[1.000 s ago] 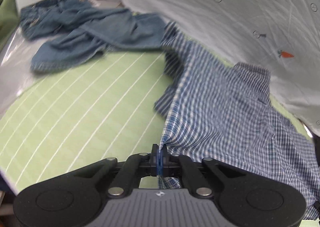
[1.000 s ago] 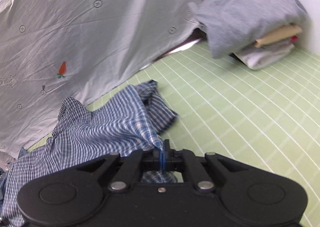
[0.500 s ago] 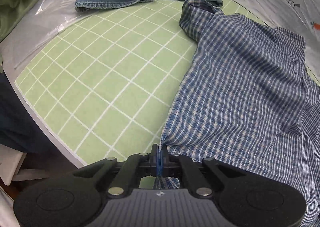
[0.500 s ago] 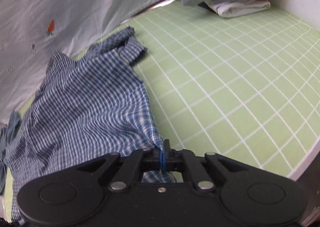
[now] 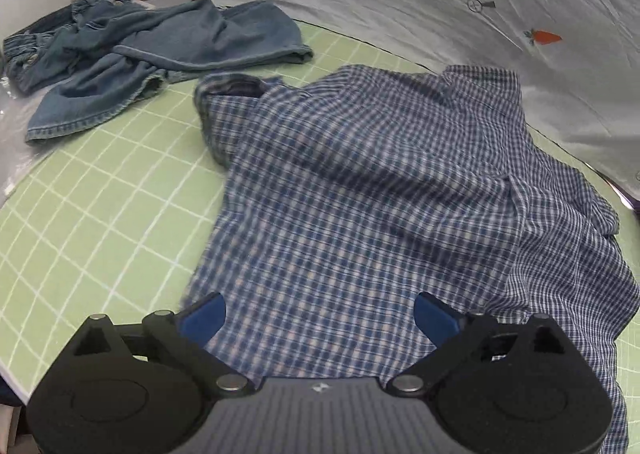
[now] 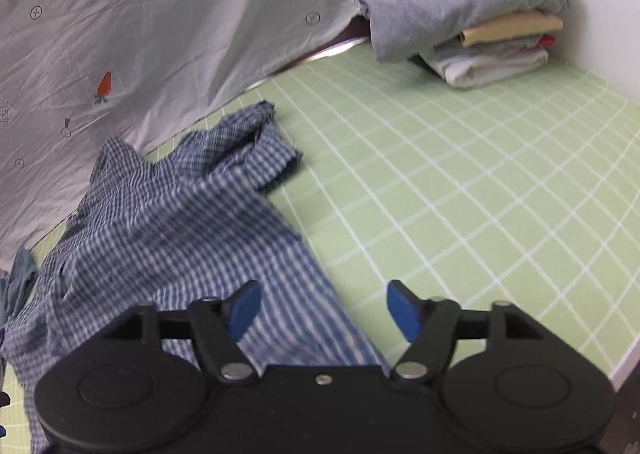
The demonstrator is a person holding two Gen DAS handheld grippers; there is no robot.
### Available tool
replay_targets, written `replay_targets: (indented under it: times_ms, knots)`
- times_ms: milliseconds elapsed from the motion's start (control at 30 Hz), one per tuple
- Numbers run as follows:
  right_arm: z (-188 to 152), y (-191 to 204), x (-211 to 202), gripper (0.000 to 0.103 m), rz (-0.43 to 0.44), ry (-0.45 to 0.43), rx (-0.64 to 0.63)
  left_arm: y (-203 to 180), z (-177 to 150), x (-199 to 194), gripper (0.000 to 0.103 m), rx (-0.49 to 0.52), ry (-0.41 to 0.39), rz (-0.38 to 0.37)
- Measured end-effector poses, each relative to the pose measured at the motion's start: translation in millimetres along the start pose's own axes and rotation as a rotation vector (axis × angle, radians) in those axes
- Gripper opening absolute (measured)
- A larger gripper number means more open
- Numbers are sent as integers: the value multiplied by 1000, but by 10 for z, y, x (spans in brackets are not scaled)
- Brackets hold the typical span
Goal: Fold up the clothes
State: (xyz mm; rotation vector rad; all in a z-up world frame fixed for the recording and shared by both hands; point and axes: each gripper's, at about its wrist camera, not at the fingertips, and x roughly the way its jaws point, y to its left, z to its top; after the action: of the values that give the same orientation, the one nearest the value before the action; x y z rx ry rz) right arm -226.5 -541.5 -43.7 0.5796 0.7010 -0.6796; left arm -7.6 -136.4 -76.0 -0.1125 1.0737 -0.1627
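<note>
Checked cloth fills the left wrist view: one blue plaid shirt (image 5: 380, 190) lies spread on the green grid mat (image 5: 80, 214), its near hem running under the left gripper (image 5: 318, 318). Those jaws are opening, already wide, and the two blue pads (image 5: 202, 318) stand clear of the fabric with nothing pinched, though the shirt lies below the gap. One pair of denim jeans (image 5: 132, 62) sits crumpled at the far left, just beside the shirt's sleeve. A grey printed sheet (image 5: 440, 6) hangs along the far side. Bare mat lies to the left of the shirt, out to the mat's near-left edge.

From the right wrist view, the same shirt (image 6: 160, 222) lies left of centre, its right edge crossing below the right gripper (image 6: 324, 308). These jaws are opening too, partly spread, gripping nothing. One stack of folded clothes (image 6: 472, 14) rests at the far right corner against the wall, well apart from the shirt. Open mat (image 6: 480, 194) stretches to the right, as far as its near-right edge.
</note>
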Motion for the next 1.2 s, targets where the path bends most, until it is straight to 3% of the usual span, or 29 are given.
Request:
replay_targets:
  times_ms: [267, 400, 533, 767, 833, 900, 933, 1033, 1200]
  knots:
    - [437, 74, 577, 85, -2, -8, -19, -422, 105, 576, 100, 73, 105, 5]
    - [673, 147, 1019, 85, 20, 25, -24, -509, 156, 751, 100, 80, 141, 25]
    - [894, 266, 1411, 77, 46, 41, -29, -563, 195, 881, 102, 70, 165, 51]
    - [1016, 411, 1821, 71, 76, 58, -81, -749, 178, 991, 103, 157, 175, 131]
    - [1029, 424, 1869, 58, 98, 56, -96, -757, 181, 995, 103, 145, 173, 136]
    - [1035, 445, 1893, 22, 103, 49, -140, -764, 185, 1000, 103, 135, 174, 141]
    - [1034, 454, 1894, 14, 97, 45, -168, -768, 188, 1004, 103, 133, 175, 142]
    - [1029, 404, 1807, 6, 84, 16, -215, -780, 203, 1012, 103, 129, 181, 145]
    - [1054, -108, 1624, 6, -61, -10, -201, -811, 236, 1038, 103, 129, 188, 146]
